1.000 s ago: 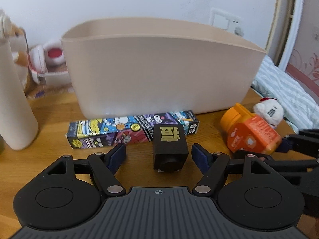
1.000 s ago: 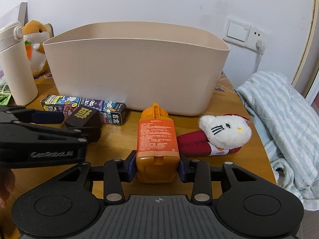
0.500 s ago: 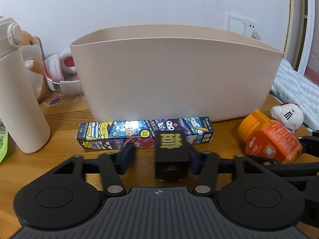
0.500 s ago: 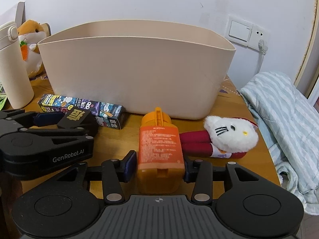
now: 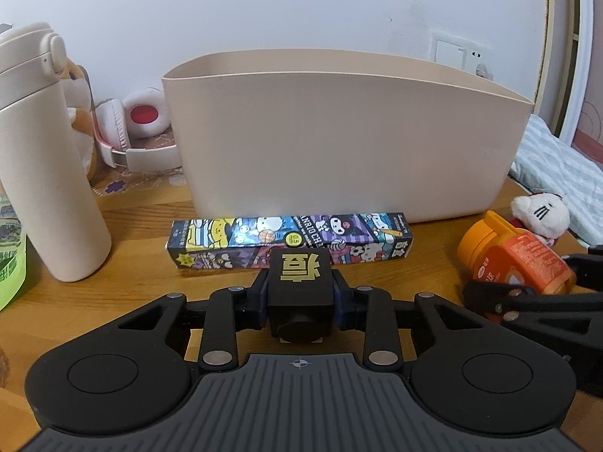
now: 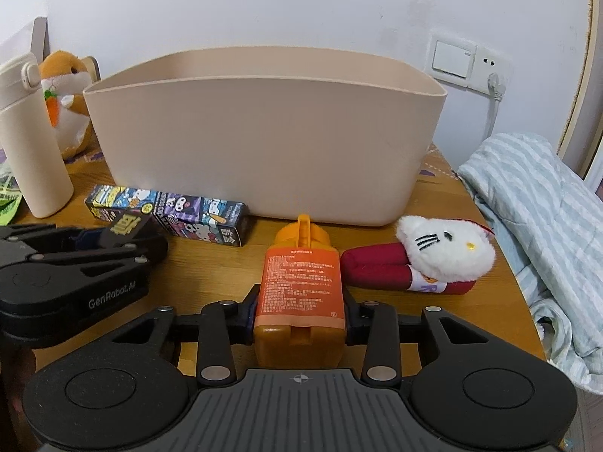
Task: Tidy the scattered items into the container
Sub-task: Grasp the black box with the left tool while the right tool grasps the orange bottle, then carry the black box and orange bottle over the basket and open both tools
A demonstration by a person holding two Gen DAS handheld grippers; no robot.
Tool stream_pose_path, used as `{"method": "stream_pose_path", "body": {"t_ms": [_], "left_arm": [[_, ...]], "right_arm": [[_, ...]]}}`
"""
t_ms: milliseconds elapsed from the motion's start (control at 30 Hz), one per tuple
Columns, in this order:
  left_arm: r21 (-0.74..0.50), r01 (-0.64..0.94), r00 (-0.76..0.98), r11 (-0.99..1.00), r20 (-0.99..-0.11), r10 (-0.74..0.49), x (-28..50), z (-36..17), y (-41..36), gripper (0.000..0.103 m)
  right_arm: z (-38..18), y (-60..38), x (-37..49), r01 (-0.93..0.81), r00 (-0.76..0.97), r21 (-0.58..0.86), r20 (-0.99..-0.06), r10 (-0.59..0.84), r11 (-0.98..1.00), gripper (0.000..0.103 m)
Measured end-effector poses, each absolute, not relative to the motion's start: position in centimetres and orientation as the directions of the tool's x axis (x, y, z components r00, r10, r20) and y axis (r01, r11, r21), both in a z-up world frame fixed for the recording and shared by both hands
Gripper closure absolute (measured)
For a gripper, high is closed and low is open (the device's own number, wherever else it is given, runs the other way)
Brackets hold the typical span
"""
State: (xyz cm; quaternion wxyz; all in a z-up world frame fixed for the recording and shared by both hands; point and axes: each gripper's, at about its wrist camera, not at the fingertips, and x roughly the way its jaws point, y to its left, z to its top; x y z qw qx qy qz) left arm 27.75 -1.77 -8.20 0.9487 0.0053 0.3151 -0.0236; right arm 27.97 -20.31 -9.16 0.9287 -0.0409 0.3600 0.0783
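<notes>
A tall beige container (image 5: 339, 139) stands at the back of the wooden table; it also shows in the right wrist view (image 6: 264, 143). My left gripper (image 5: 300, 293) is shut on a small black cube with a gold character (image 5: 300, 282), held in front of a long cartoon-printed box (image 5: 290, 239). My right gripper (image 6: 300, 309) is shut on an orange bottle (image 6: 300, 286), cap pointing toward the container. A white cat plush with red body (image 6: 433, 260) lies right of the bottle. The left gripper (image 6: 113, 243) also shows at the left of the right wrist view.
A cream thermos (image 5: 41, 158) stands at the left, with pink headphones (image 5: 132, 132) and an orange hamster plush (image 6: 68, 101) behind it. A green packet (image 5: 9, 252) lies at the far left. A striped blanket (image 6: 546, 233) lies off the table's right edge.
My left gripper has closed on the black cube and lifted it off the table. My right gripper has stayed shut on the orange bottle and has risen with it.
</notes>
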Motion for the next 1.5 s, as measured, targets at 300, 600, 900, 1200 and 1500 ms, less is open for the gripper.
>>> {"method": "stream_pose_path", "body": {"t_ms": [300, 600, 900, 1200, 1500], "left_arm": [[-0.012, 0.067, 0.809, 0.998, -0.585, -0.062, 26.1, -7.1, -1.2, 0.071], [-0.012, 0.085, 0.849, 0.996, -0.523, -0.079, 24.2, -4.1, -0.7, 0.071], [-0.011, 0.071, 0.877, 0.997, -0.476, -0.068, 23.9, -1.0, 0.1, 0.071], [-0.002, 0.07, 0.902, 0.998, -0.428, -0.064, 24.4, 1.8, 0.2, 0.071], [0.026, 0.052, 0.925, 0.998, -0.378, -0.038, 25.7, 4.2, 0.3, 0.071]], "right_arm": [[-7.5, -20.3, 26.2, -0.168, 0.753, -0.026, -0.649, 0.111, 0.985, 0.067], [-4.2, -19.6, 24.3, -0.187, 0.799, -0.024, -0.585, 0.138, 0.982, 0.067], [-1.0, -19.5, 23.4, -0.197, 0.838, -0.019, -0.522, 0.159, 0.98, 0.067], [1.9, -19.6, 24.4, -0.198, 0.863, -0.021, -0.478, 0.164, 0.98, 0.067], [3.7, -19.1, 26.6, -0.195, 0.879, -0.036, -0.45, 0.158, 0.98, 0.067]]}}
